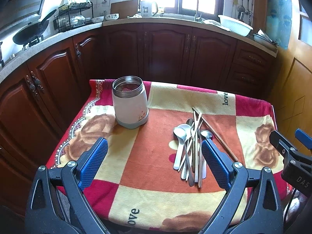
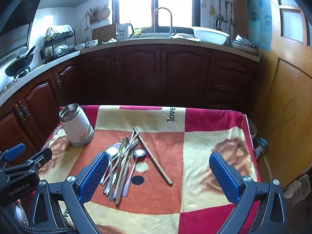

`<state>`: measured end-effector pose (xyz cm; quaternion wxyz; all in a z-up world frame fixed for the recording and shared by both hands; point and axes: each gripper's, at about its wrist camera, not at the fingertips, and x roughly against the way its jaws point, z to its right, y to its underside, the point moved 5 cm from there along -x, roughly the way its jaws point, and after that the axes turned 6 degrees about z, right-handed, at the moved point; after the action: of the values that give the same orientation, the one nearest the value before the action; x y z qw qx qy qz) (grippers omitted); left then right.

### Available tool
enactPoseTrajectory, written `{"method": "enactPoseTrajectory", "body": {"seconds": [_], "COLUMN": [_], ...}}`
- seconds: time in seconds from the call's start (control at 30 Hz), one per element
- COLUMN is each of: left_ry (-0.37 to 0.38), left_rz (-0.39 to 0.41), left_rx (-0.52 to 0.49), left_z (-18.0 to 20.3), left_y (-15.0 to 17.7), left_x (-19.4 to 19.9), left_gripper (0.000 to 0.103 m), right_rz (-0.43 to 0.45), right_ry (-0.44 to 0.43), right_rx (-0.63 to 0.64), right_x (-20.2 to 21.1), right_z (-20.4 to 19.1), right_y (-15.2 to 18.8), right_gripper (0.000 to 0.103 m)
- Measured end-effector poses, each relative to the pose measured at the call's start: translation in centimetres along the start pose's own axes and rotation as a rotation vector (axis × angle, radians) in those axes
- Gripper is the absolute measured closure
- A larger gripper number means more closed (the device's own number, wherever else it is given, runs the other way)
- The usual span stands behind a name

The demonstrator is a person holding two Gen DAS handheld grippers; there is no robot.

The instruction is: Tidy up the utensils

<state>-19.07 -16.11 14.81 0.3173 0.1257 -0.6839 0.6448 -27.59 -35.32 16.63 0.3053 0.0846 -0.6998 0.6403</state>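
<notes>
A pile of metal spoons, forks and chopsticks [image 1: 190, 150] lies on the blanket-covered table [image 1: 156, 200], right of centre. It also shows in the right wrist view [image 2: 121, 163]. One wooden chopstick [image 2: 154, 158] lies apart, angled to the right. A white steel-rimmed jar [image 1: 130, 102] stands open and upright at the far left, also seen in the right wrist view [image 2: 76, 125]. My left gripper [image 1: 154, 161] is open and empty above the table's near side, left of the pile. My right gripper [image 2: 159, 175] is open and empty, just right of the pile.
Dark wooden kitchen cabinets [image 1: 165, 52] run behind and left of the table. The counter holds a wok [image 1: 31, 32], a dish rack [image 1: 73, 17], a kettle [image 1: 147, 8] and a white basin [image 1: 235, 24]. A wooden door [image 2: 288, 101] stands at the right.
</notes>
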Motion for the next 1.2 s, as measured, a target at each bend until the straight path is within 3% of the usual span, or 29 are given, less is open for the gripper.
{"method": "enactPoseTrajectory", "body": {"seconds": [1.2], "left_ry": [-0.012], "left_rz": [-0.025], "left_rx": [0.006], "left_z": [-0.4], "left_y": [0.3], "left_x": [-1.7], "left_gripper": [0.006], "right_rz": [-0.049], "right_ry": [-0.013], "right_rx": [0.007], "right_x": [-2.2], "right_z": [-0.5], "right_y": [0.9], "right_gripper": [0.001]}}
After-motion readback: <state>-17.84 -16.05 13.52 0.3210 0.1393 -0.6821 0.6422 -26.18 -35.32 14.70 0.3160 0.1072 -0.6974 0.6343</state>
